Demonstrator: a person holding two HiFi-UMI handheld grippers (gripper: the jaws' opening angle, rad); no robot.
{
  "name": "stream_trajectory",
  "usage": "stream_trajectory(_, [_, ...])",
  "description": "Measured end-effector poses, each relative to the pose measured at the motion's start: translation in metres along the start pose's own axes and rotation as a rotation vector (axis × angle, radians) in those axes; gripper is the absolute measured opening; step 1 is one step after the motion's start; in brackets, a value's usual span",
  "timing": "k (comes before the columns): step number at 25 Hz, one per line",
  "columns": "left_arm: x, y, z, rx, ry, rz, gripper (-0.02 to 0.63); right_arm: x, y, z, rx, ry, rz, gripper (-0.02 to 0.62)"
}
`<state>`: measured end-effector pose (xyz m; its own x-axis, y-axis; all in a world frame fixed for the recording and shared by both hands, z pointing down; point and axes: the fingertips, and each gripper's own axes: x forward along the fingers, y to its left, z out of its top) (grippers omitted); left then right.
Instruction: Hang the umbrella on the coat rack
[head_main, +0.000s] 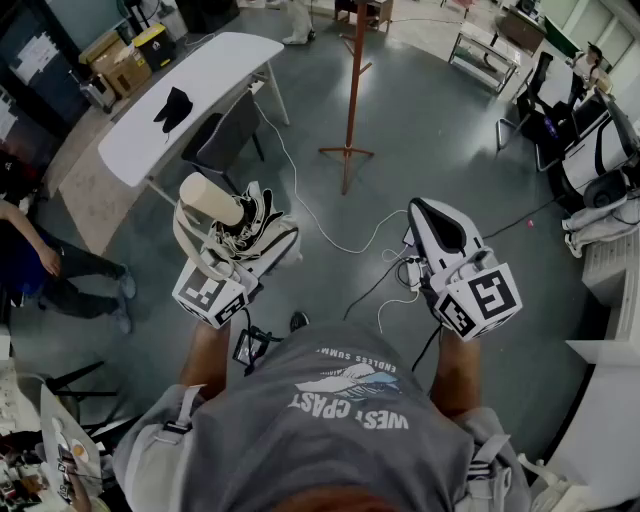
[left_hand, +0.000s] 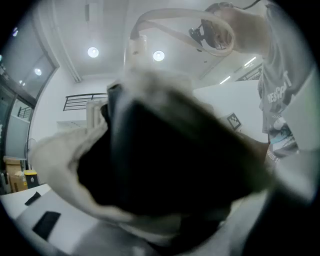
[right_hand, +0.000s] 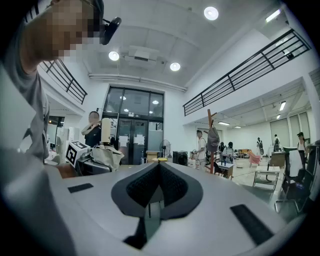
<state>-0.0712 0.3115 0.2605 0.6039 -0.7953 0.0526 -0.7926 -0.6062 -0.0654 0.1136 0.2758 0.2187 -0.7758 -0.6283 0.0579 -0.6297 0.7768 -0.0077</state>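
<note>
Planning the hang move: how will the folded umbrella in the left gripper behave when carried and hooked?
The umbrella probably stays stiff along its length, but its loose, bunched canopy folds look floppy and may snag. The thick cream handle likely makes that end heavier. Its strap hangs in a limp loop, so it will probably swing when moved.

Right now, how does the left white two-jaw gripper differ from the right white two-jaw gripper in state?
The left gripper is closed on a folded beige-and-black umbrella; the right gripper holds nothing. The left gripper's jaws stand wide around that bundle; the right gripper's jaws meet at the tips. Both carry a marker cube.
</note>
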Motion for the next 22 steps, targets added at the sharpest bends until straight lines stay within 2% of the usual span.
stream_trajectory(13, [0.0,0.006,-0.001,-0.001,0.0,-0.002,0.319,0.006,0.0,0.0,0.01,0.0,-0.007,0.028])
stream_trajectory(22, [0.0,0.013,-0.009,-0.01,0.008,-0.04,0.319,0.012,0.0,-0.005,0.05,-0.018,-0.056,0.029])
